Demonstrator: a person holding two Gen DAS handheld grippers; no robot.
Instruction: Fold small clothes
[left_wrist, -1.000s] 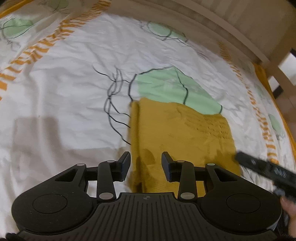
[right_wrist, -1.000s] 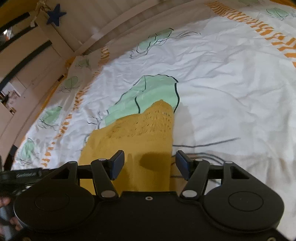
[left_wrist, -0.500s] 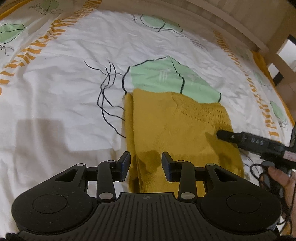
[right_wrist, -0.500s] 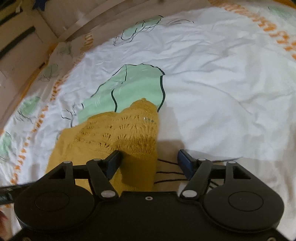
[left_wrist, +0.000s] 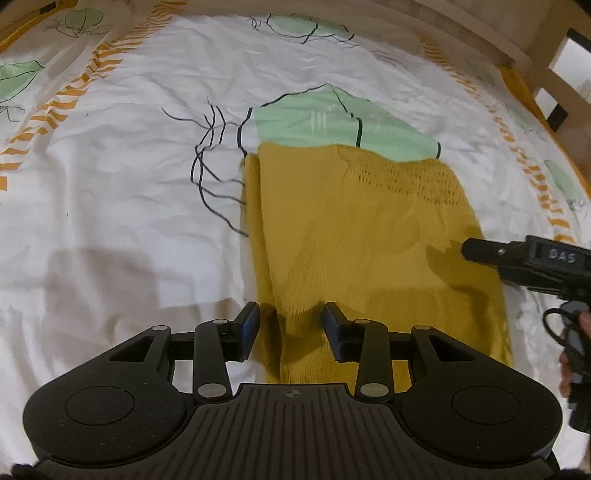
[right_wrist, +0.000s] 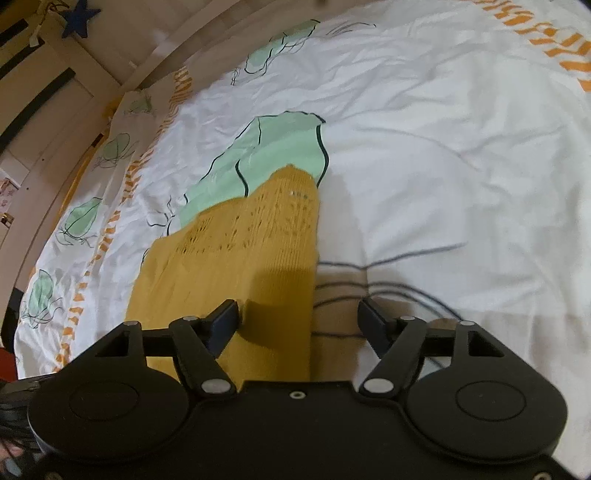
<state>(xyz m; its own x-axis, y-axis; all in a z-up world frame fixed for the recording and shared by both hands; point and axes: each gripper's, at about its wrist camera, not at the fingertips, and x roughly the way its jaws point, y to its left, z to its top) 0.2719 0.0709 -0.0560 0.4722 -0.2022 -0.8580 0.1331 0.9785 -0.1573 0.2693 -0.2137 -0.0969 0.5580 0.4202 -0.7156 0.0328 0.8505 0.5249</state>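
Left gripper (left_wrist: 290, 334) jaws opening astride the mustard knit's (left_wrist: 354, 236) near-left edge, pads clear. Right gripper (right_wrist: 299, 319) jaws opening over its other near corner, nothing pinched. Knit lies flat on the bedsheet (left_wrist: 110, 177). Risk: closing grabs the top layer only, or sheet too.

- knitted garment (left_wrist: 354, 236) lies flat on the bedsheet (left_wrist: 110, 184), its far edge over a leaf print (left_wrist: 332, 122)
- left gripper (left_wrist: 290, 328) over its near left edge
- right gripper (right_wrist: 299, 317) over its right edge
- wooden bed frame (left_wrist: 480, 33) behind the sheet
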